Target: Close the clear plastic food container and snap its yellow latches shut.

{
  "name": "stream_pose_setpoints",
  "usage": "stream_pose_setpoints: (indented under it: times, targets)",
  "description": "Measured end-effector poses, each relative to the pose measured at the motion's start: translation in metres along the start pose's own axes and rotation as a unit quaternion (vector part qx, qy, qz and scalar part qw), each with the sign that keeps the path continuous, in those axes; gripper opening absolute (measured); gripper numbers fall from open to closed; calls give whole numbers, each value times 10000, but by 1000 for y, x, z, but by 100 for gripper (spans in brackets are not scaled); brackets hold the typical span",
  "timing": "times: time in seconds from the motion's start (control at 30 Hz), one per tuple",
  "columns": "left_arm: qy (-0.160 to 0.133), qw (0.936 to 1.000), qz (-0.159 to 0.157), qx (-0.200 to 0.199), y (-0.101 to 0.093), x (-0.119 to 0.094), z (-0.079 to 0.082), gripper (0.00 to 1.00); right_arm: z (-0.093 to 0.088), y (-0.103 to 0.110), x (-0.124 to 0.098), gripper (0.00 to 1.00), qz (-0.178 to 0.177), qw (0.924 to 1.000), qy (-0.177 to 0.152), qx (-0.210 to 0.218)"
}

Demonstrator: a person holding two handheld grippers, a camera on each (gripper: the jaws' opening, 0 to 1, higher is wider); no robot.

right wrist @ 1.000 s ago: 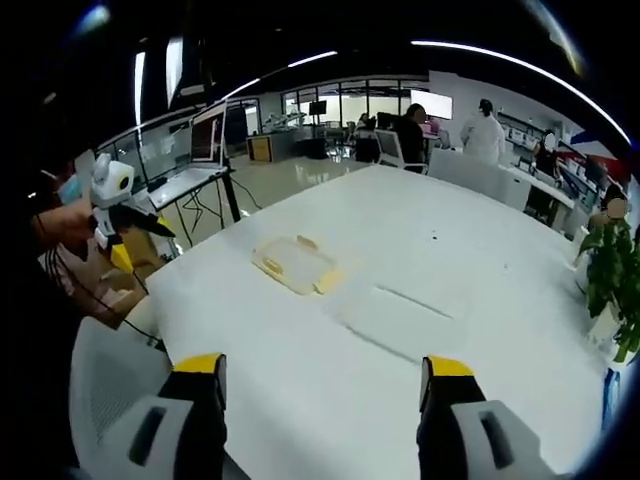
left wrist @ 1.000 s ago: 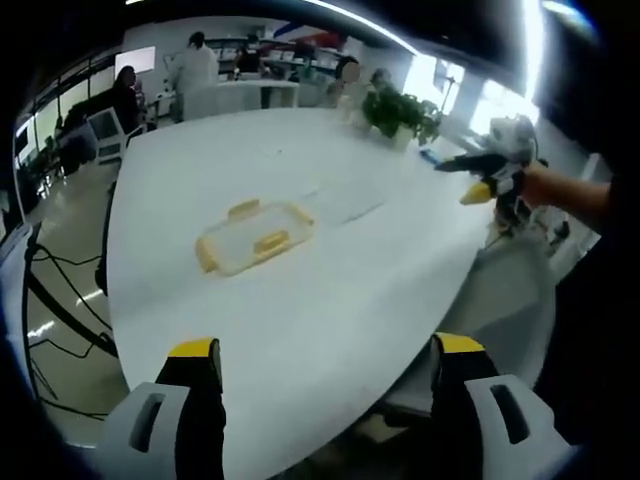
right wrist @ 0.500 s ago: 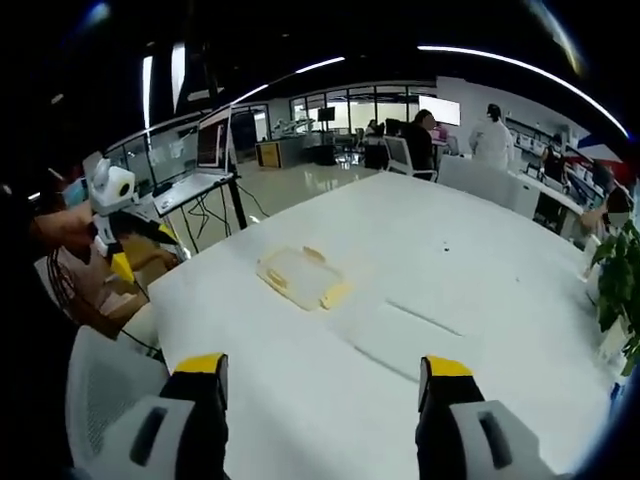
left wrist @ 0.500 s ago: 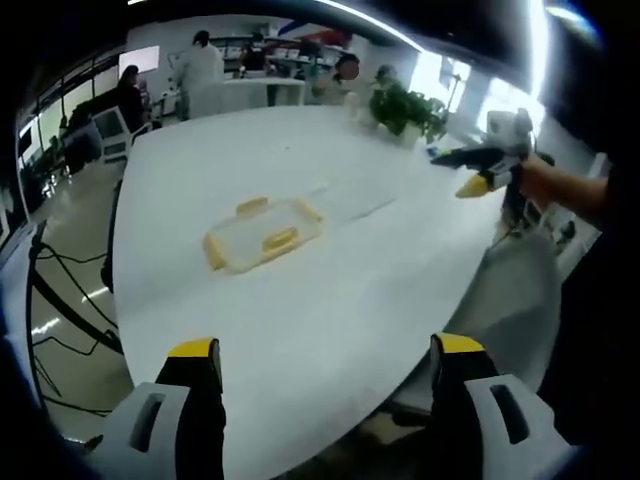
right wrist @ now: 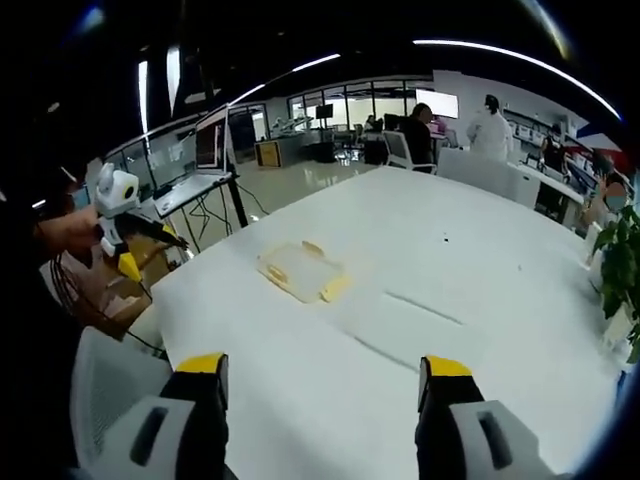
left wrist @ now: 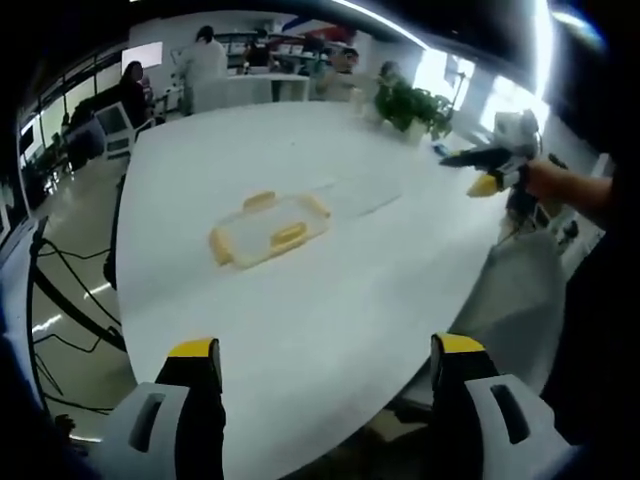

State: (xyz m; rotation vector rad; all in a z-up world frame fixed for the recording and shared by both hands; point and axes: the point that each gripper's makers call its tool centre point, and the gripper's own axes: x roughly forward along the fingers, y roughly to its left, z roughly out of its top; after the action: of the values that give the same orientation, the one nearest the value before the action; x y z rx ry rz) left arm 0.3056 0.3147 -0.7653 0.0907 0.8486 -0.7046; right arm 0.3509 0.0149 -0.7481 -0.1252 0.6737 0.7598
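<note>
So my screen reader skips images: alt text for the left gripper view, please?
A clear container with yellow latches lies on a white table, untouched. The open left gripper hangs near the table's edge; the right gripper is held at right, off the table.

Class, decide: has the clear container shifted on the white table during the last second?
No. The container keeps its place beside the flat clear sheet on the table; only the cameras moved.

A large white desk stands in an open office with a glossy pale floor. Potted green plants sit at its far edge. Long ceiling light strips glow overhead, windows line the far wall, and black cables trail across the floor.
</note>
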Motion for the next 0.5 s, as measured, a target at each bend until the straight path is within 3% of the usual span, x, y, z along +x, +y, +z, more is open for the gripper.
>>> stream_pose_setpoints:
  times: [0.2,0.5]
  targets:
    - [42,10000,10,3,7,3,0,85,-6,-3,5,76,14,9999,100,89]
    - [184,9998,44,-25,18,14,1,84,-5,-9,21,76,86,9995,277,-140]
